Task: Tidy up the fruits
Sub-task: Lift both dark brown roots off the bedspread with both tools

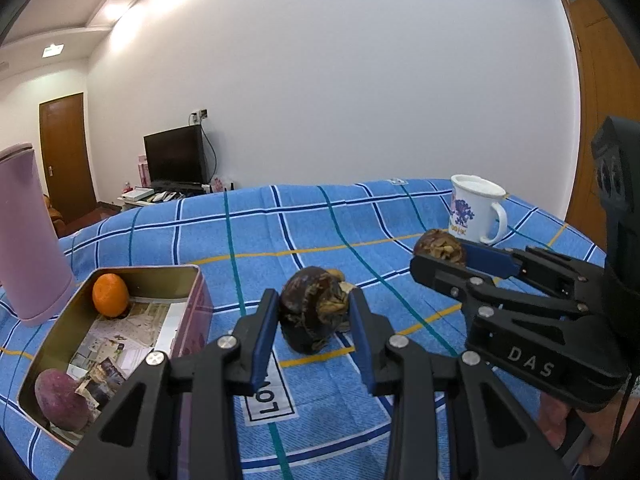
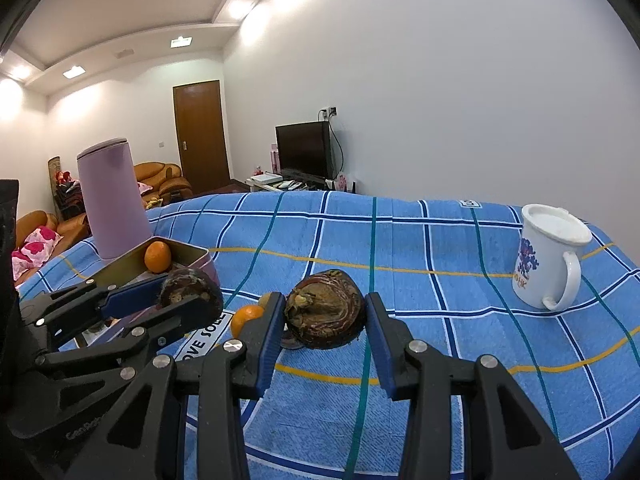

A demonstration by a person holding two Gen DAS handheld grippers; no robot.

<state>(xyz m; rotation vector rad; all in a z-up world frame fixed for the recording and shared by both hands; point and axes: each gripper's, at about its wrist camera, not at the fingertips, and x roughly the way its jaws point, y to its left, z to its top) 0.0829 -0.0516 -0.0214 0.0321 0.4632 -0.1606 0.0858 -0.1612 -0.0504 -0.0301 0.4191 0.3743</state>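
1. Readable writing first: the right gripper (image 1: 438,258) has "DAS" in pale letters on its black body. The blue plaid cloth (image 1: 320,240) on the table has a white patch label; I can make out "LOV" from the left wrist view and "OVE SOLE" from the right one. The white mug (image 2: 548,256) has a purple-blue print with orange lettering too small to read.
2. Containers: an open rectangular tin (image 1: 192,312), gold inside and pinkish outside, lined with printed paper. In it sit an orange (image 1: 110,295) at the far end and a dull purple rounded fruit (image 1: 60,400) at the near end. A tall smooth lilac canister (image 2: 112,204) stands just behind the tin, lid on.
3. The left gripper (image 1: 314,312) has its fingers closed narrow on a dark brown fruit (image 1: 308,312) with a wrinkled, flaky skin, held just right of the tin and above the cloth.
4. The right gripper's fingers are clamped on a second dark fruit (image 2: 326,314), same rough peeling look, round and a bit squashed, lifted above the cloth between the tin and the mug.
5. A small orange citrus (image 2: 246,318) lies on the cloth beside that one, partly hidden behind a finger.
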